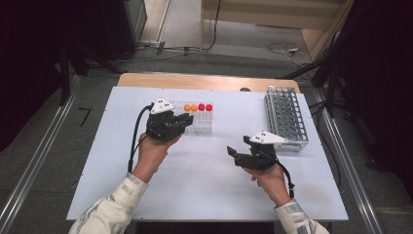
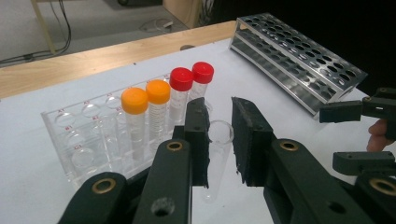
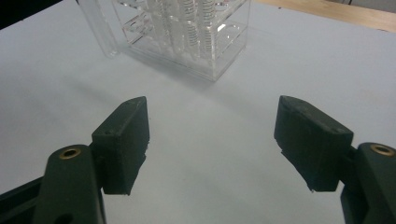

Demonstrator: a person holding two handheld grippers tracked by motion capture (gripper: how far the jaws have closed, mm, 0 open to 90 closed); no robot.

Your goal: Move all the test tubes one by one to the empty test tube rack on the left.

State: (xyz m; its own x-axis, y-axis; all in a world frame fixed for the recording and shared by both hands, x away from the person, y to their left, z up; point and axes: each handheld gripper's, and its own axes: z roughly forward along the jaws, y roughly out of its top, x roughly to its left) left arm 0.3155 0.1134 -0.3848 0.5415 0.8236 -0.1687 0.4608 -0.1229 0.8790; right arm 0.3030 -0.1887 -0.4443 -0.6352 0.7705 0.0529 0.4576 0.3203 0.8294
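Two pairs of tongs are at work over the white worktop [image 1: 204, 185], and the clear acrylic rack [image 2: 88, 140] serves as the landmark. The left tongs [image 2: 219, 140] are closed on an uncapped clear tube [image 2: 218, 154], pinched near its rim just in front of the rack, with its rounded end hanging low toward the worktop. The right tongs [image 3: 212, 140] stand wide open and hold nothing, well to the right of the rack, their tips turned toward it.

By the look of it, the step in hand is carrying this tube away from the rack, probably toward the metal rack [image 1: 286, 118] far off to the right. To do it well, the grip should stay firm near the rim, the tube should be kept close to upright, and it should come up high enough for its lower end to pass any rack edge.

In the acrylic rack, at its back row, stand two orange-capped tubes [image 2: 147, 116] and two red-capped tubes [image 2: 189, 93]; they sit right behind the held tube and could be knocked by a careless swing. The open right tongs lie on the path between the two racks.
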